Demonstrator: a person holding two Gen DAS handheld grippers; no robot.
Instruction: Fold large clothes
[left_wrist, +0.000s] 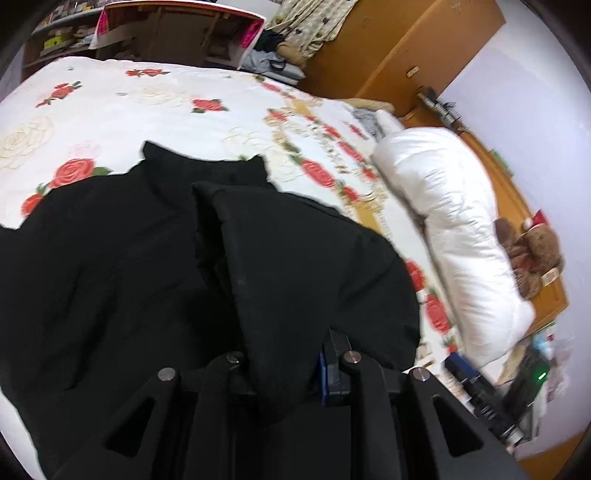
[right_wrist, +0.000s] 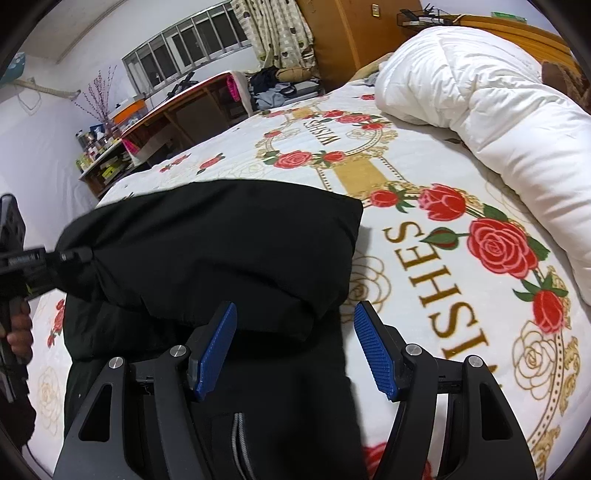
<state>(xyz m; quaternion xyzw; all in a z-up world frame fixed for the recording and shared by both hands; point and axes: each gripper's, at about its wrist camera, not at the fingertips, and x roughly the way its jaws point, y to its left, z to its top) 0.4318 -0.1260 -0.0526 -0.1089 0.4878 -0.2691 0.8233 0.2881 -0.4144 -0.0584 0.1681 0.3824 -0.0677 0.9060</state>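
A large black jacket lies on the rose-print bed cover. In the left wrist view my left gripper is shut on a fold of the jacket, with black cloth bunched between the jaws. In the right wrist view the jacket is partly folded over itself, and the left gripper grips its left corner. My right gripper is open, its blue pads apart just above the folded edge, holding nothing.
A rolled white duvet lies along the right side of the bed, by the wooden headboard. A teddy bear sits beside it. A desk and a wooden wardrobe stand beyond the bed.
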